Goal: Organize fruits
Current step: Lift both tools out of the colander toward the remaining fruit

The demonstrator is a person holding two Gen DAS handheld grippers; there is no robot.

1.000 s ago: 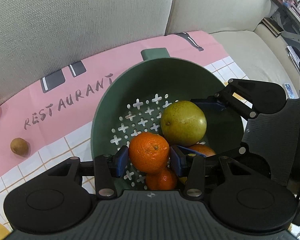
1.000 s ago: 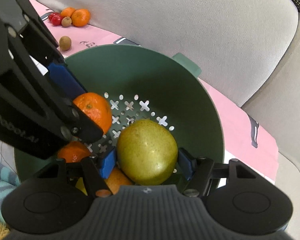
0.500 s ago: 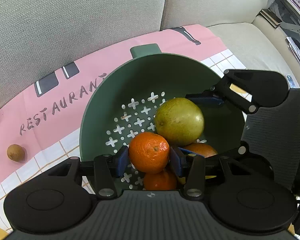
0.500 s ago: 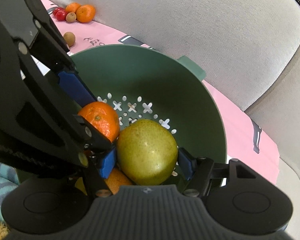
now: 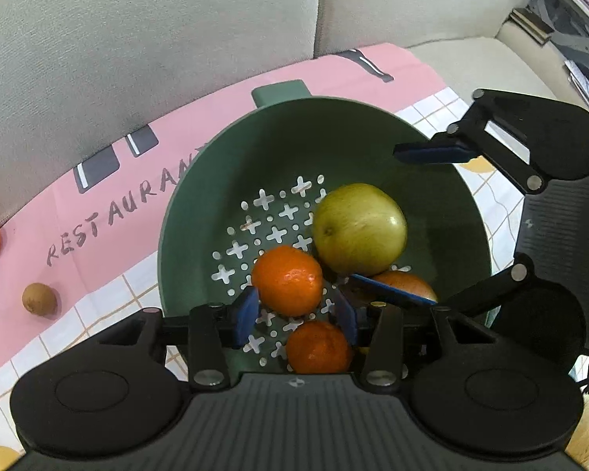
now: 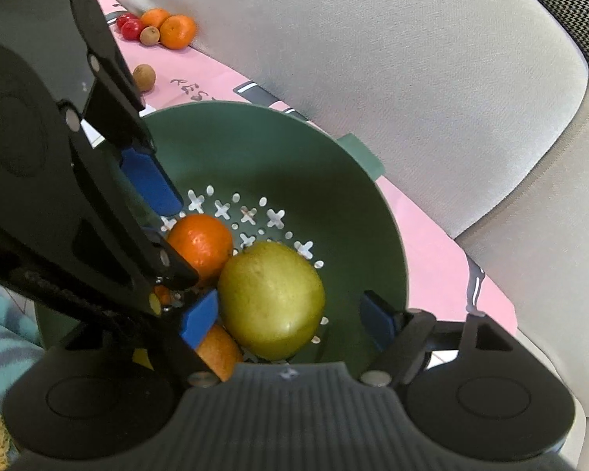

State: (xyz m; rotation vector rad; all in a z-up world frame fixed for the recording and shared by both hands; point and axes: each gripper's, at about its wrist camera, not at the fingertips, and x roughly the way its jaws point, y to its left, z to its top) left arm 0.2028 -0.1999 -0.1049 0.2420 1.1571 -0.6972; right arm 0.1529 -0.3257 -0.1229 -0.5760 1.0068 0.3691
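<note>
We are seeing a round green perforated bowl (image 5: 200, 212) sitting on the pink cloth (image 5: 216, 110) and holding a smooth green pear (image 5: 359, 227) and dimpled oranges (image 5: 287, 280). Our right claw (image 6: 290, 314) is gaping around the pear, our left claw (image 5: 296, 316) is spread, gripping nothing. Only the right view is showing red cherries (image 6: 129, 26).

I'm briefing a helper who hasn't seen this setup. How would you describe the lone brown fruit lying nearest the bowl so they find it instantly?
Start at the green perforated bowl on the pink RESTAURANT cloth. Out on the cloth, on the side away from the bowl's tab handle, lies a small brown fruit, below the lettering's first letters. It sits alone, dull brown and much smaller than the tangerines farther along the cloth, where a similar brown fruit is bunched with them.
</note>
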